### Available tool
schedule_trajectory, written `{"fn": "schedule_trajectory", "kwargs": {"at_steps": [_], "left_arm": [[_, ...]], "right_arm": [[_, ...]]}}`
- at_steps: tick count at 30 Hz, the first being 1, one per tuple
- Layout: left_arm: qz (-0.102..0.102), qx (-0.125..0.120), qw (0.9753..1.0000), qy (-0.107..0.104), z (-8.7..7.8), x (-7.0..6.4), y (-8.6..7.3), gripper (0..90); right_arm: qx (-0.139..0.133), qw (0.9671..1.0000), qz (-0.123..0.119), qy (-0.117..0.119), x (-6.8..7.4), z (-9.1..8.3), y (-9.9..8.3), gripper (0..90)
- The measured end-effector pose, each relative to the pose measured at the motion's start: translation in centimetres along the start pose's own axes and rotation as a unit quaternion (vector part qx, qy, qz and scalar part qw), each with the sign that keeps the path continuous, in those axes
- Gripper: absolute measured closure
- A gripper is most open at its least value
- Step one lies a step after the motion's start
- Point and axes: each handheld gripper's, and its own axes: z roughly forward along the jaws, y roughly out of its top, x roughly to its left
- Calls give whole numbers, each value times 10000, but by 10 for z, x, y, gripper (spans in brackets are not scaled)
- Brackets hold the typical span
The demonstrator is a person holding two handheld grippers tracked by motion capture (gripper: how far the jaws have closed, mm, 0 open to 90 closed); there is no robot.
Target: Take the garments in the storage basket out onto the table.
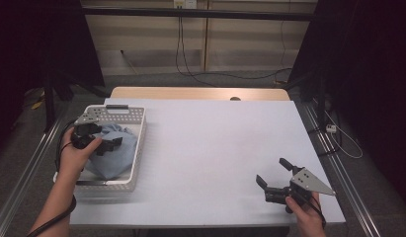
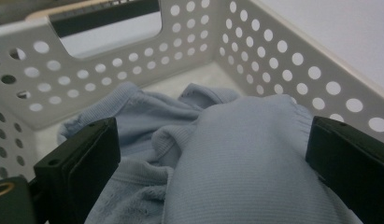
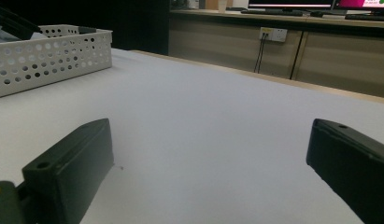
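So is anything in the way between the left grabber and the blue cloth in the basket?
Nothing visible is. The left gripper hangs inside the white basket with its jaws wide open on either side of a fold of the blue cloth. The basket's holed walls stand around the cloth, not between it and the jaws.

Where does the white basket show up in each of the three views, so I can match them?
High view: the basket sits at the table's left edge, the blue cloth inside it.
Left gripper view: its perforated walls ring the cloth, the cut-out handle at upper left.
Right gripper view: upper left, far across the table.
Shared landmark: the round-hole walls.
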Motion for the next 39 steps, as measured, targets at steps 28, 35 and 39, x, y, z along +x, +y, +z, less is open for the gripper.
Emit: {"fn": "schedule_trajectory", "kwargs": {"at_steps": [28,35,39], "left_arm": [[-188,485,9979,-381,25,-3,-15,10],[19,611,9969,-486,18,-2,-8,21],[254,687,9960,-521,13,-4,-3,32]], "right_arm": [[15,10000,-87,38,1,1,0,1],[12,10000,-76,38,0,0,0,1],[21,10000,-81,24,0,0,0,1]]}}
